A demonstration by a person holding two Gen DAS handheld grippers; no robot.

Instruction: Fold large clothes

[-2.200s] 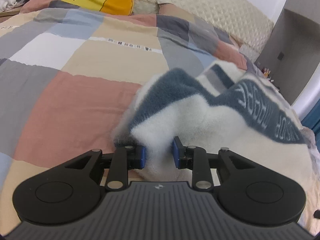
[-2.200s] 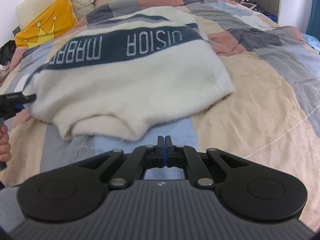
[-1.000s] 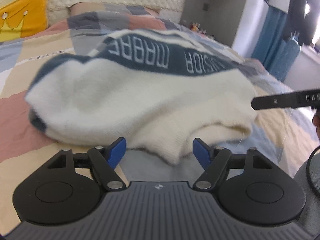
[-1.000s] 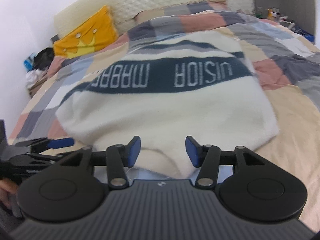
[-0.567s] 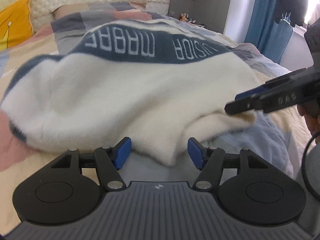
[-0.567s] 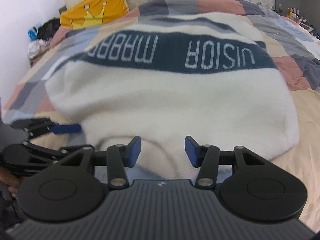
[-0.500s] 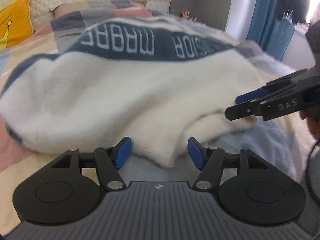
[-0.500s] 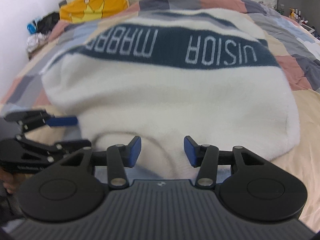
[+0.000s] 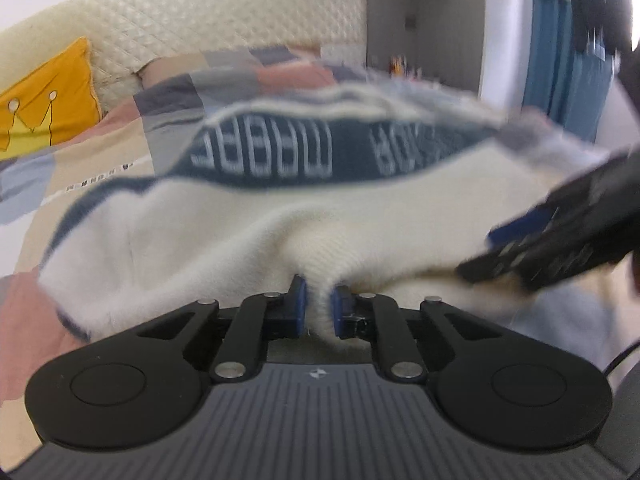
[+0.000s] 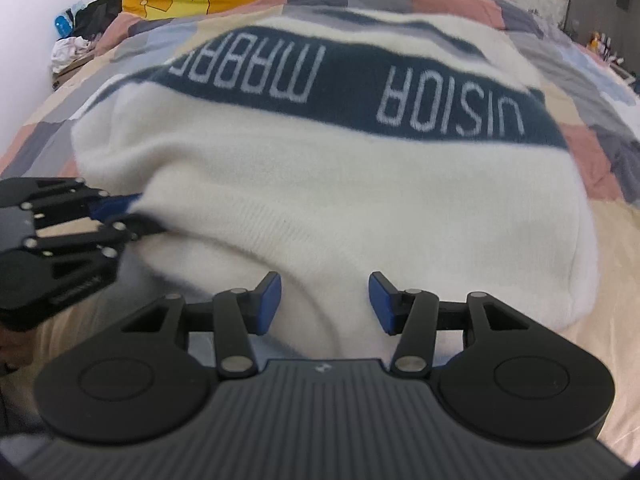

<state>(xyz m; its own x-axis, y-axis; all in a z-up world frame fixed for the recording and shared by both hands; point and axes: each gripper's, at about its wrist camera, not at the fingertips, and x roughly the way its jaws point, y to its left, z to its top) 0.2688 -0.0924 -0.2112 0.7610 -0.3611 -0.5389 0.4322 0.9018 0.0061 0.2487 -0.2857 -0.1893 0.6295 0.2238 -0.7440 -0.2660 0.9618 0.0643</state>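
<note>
On the far left, a yellow pillow [image 9: 44, 96] is leaning against the padded headboard [image 9: 224, 28], well away from the work, so the middle of the patchwork bedspread [image 9: 80, 168] is serving as a folding surface. The task's garment, a fluffy cream sweater [image 10: 360, 184] with a dark blue lettered band [image 10: 348, 76], is lying bunched across that bedspread, its ribbed hem facing the person at the near edge of the bed.

The left gripper [image 9: 318, 312] is pinching that hem: its jaws have just been closing and are now standing narrow, with a fold of cream knit squeezed between the blue pads [image 9: 299, 306]. The cloth is puckering upward right above the pinch, which suggests the grip is biting through more than one layer, probably so the whole lower edge can be carried as one. From the right wrist view this same gripper is entering at the left, its tips meeting the sweater's hem.

Further right, the right gripper [image 10: 325, 300] is hovering at the hem with its jaws half spread, the cream fabric lying between and beyond the pads but not pressed by them. It is likely lining up for a matching pinch, since two holds set apart along the hem would let the sweater be lifted evenly and folded over itself.
</note>
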